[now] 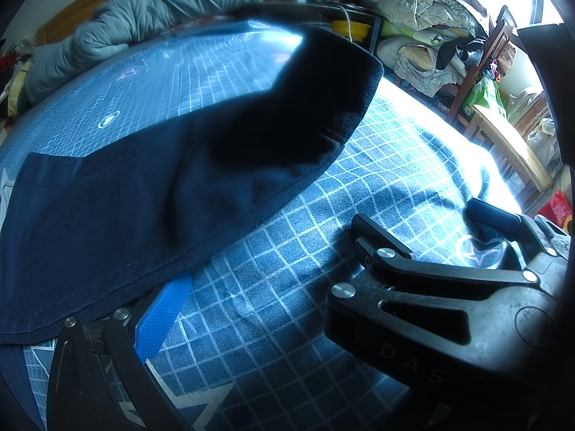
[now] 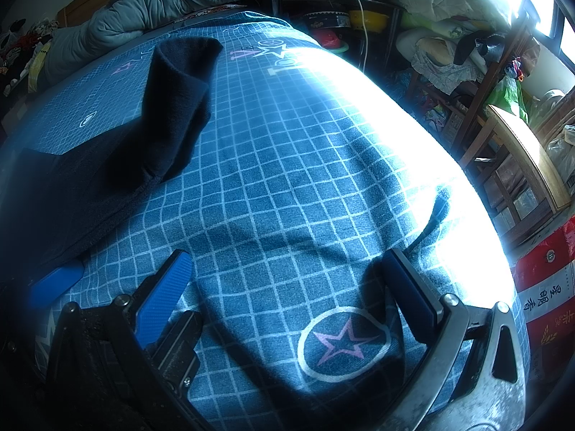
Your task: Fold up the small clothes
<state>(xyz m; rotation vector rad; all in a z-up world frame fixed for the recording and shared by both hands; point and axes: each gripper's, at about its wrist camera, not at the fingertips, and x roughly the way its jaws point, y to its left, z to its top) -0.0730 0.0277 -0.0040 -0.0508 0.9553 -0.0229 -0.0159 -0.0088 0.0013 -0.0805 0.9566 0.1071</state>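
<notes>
A dark navy garment (image 1: 143,197) (image 2: 107,165) lies on the blue checked bedsheet (image 1: 287,237) (image 2: 287,165). One end of it is doubled over and stands up in a thick fold (image 2: 179,82). My left gripper (image 1: 284,287) is at the garment's near hem. Its blue left finger (image 1: 161,316) (image 2: 54,283) stands wide and is tucked under the hem, while its right finger is hidden behind the other gripper. My right gripper (image 2: 287,256) (image 1: 413,215) is open just above bare sheet to the right of the garment, holding nothing.
A grey duvet (image 1: 125,25) (image 2: 143,3) is bunched at the far end of the bed. Past the sunlit right edge stand a wooden chair (image 2: 521,151), piled bedding (image 1: 413,7), a yellow bowl (image 2: 368,18) and a red box (image 2: 546,280).
</notes>
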